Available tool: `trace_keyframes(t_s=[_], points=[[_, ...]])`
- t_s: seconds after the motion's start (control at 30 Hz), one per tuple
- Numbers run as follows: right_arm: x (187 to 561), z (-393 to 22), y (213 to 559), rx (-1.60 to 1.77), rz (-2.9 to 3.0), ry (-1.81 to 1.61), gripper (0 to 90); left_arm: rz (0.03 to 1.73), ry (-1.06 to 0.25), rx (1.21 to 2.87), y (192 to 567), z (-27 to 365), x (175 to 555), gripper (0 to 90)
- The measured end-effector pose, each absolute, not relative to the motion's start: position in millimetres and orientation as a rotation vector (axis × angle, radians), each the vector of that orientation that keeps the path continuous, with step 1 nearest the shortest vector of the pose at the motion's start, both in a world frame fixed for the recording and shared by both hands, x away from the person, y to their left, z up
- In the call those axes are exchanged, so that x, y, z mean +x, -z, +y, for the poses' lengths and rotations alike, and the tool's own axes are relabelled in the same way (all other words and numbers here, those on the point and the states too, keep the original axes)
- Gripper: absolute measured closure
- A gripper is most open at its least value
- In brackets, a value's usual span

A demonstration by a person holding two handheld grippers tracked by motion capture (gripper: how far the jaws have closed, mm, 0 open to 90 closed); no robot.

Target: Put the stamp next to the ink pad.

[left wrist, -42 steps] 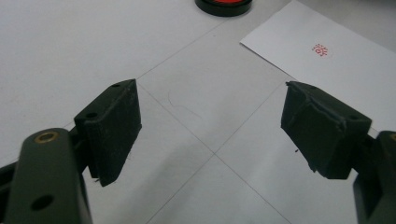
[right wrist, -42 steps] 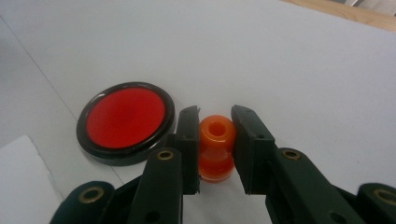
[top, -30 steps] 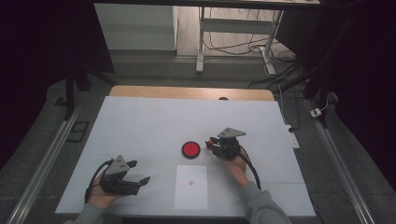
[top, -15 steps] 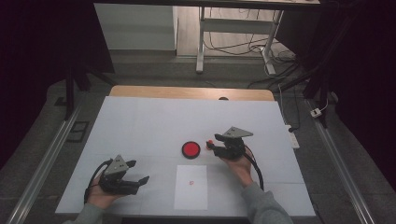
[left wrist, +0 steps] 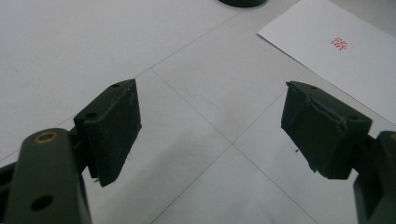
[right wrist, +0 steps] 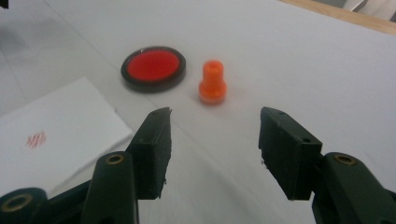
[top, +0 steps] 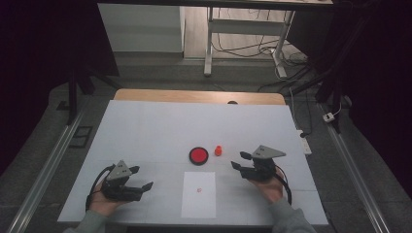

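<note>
Since a second ago the right tongs [top: 241, 161] have let go of the orange stamp [top: 218, 151] and drawn back toward the right edge of the worktop [top: 145, 126]; their jaws have just been opening and now stand spread with nothing between them. Stamp and tongs are apart, the stamp upright on the worktop just right of the red ink pad [top: 198, 155], not touching it. In the right gripper view the stamp [right wrist: 213, 83] stands beyond the jaw tips, with the pad [right wrist: 153, 67] beside it and bare worktop in the gap between the jaws.

Nearer the front edge, about midway along it, lies a white paper [top: 199, 193] with a small red mark [top: 197, 190] near its centre. The paper sits just in front of the pad and stamp.

Toward the front left corner the left tongs [top: 141, 177] rest low over the worktop in the person's left hand [top: 104, 201], pointing right toward the paper. Their jaws are spread wide and hold nothing; in the left gripper view a corner of the paper [left wrist: 336, 56] shows beyond them, with the mark [left wrist: 339, 44] on it.
</note>
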State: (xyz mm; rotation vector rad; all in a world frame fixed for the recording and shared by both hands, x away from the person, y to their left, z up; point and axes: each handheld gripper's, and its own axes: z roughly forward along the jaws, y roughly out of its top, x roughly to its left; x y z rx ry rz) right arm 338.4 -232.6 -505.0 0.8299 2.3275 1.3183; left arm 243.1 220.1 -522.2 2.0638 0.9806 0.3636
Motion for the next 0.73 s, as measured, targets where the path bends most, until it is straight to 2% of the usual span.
trace_keyframes(t_s=[0.37, 0.73], points=[[297.1, -288.5, 506.9, 0.867, 2.286, -1.295, 43.7, 0.987, -0.362, 2.070, 523.0, 218.6, 243.9, 20.2], [291.4, -302.0, 510.3, 0.878, 2.285, -1.272, 43.4, 0.990, -0.361, 2.075, 523.3, 218.5, 244.6, 20.2]])
